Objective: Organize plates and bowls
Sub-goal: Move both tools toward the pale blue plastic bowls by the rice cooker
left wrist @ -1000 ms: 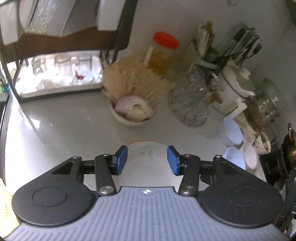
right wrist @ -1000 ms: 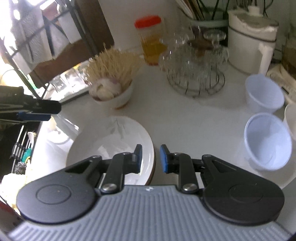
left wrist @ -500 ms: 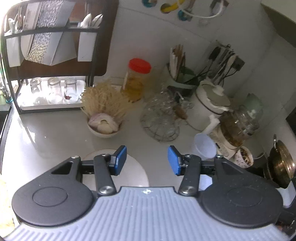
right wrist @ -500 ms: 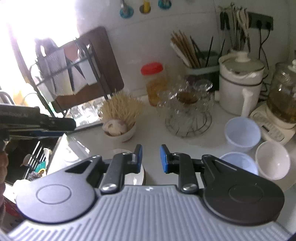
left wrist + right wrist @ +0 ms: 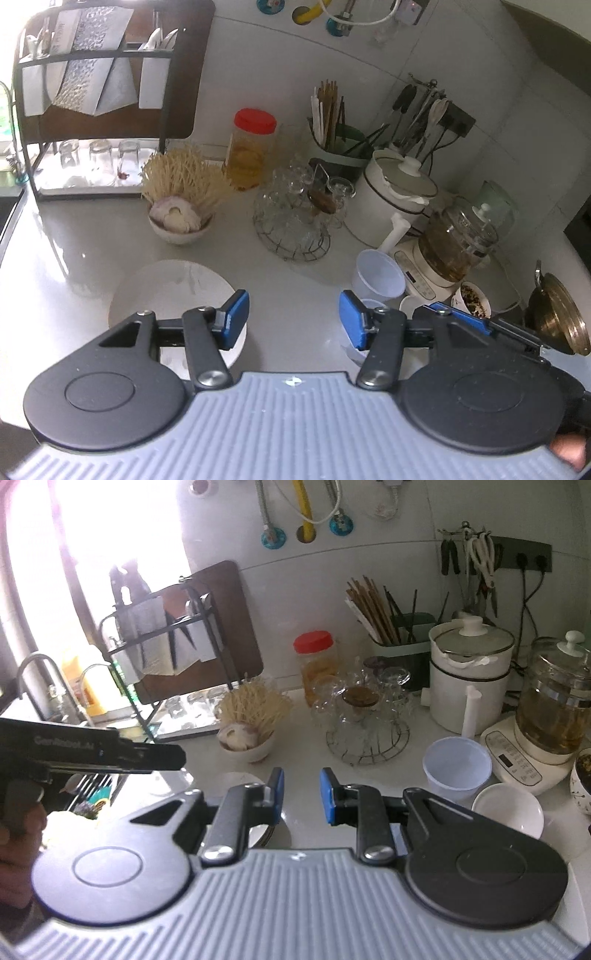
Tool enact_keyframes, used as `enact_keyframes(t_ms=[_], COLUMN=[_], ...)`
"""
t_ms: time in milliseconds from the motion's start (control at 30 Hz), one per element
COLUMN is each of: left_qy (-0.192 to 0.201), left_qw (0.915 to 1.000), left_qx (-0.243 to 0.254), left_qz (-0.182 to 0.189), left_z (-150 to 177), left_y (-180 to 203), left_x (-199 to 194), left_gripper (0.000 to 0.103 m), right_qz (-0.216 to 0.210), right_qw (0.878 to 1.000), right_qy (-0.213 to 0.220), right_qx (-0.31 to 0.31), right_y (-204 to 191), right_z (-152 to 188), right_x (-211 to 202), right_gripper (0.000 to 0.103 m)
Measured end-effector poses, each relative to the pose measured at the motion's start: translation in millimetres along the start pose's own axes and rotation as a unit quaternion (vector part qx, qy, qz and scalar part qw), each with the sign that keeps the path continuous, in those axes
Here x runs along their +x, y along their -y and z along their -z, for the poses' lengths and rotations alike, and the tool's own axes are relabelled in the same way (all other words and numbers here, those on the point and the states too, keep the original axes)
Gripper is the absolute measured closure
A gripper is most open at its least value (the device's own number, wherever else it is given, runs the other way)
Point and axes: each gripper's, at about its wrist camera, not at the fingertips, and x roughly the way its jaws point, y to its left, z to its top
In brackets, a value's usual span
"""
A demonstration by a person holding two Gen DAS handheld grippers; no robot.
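Left gripper [image 5: 293, 319] low in the frame, jaws opening with nothing between them, above the glossy white desk [image 5: 74, 258]. Round white ceramic plate [image 5: 170, 284] lying flat at lower left, partly behind the left jaw. Right gripper [image 5: 301, 794] jaws narrowly parted, empty. Translucent plastic cup [image 5: 456, 766] and small white bowl [image 5: 508, 808] at right, just beside each other.

Plate [image 5: 173, 291] left of cups [image 5: 376, 280]
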Motion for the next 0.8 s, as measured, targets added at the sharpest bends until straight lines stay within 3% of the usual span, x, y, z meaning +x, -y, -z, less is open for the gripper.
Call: enact_keyframes(t_ms=[233,467,733,800], left_qy=[0.006,0.002,-0.028,-0.032], left_qw=[0.9996,0.9999,0.9964,0.9963], left_qx=[-0.023,0.009,0.021,0.037], left_qz=[-0.017,0.013,0.077,0.070], left_z=[11,1,-17,-21], left_y=[19,27,11,12], left_x=[-7,1,25,31], left_gripper=[0.043,0.040,0.038,0.038], right_qz=[-0.011,0.023,0.071,0.081], right_qw=[1.000,0.999,0.995,0.994], right_qy=[-0.018,-0.031,-0.043,-0.041], right_qx=[-0.011,0.016,0.061,0.063], right_y=[19,23,13,12], right_z=[2,8,11,11], right_x=[-18,-26,-16,-12], right_gripper=[0.078,0.078,0.078,0.078])
